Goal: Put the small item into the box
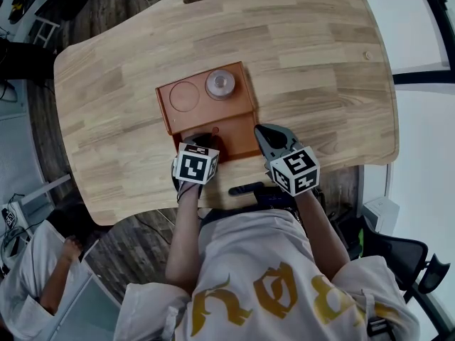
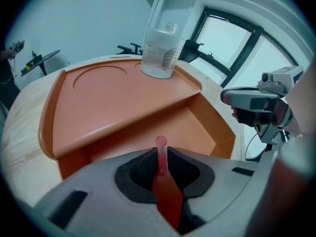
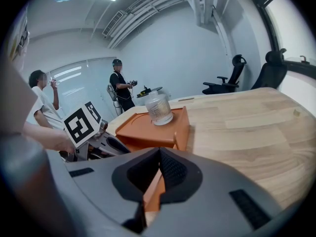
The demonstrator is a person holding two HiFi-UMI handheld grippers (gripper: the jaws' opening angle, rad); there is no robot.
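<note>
An orange box (image 1: pixel 165 112) sits mid-table, with a raised shelf at the back and a lower compartment (image 1: pixel 238 130) toward me. My left gripper (image 1: pixel 202 139) hovers over that compartment's near edge. In the left gripper view it (image 2: pixel 161 163) is shut on a thin flat red item (image 2: pixel 161 144) that pokes out past the tips. My right gripper (image 1: pixel 269 135) sits by the box's near right corner. In its own view it (image 3: pixel 159 151) looks shut, with only an orange strip showing in the slit behind the tips.
A clear jar (image 1: pixel 220 84) stands on the shelf beside a round recess (image 1: pixel 185 96). The wooden table (image 1: pixel 320 84) spreads around the box. Two people (image 3: pixel 121 85) stand beyond the table and office chairs (image 3: pixel 232 75) are behind it. Another person (image 1: pixel 43 275) is at lower left.
</note>
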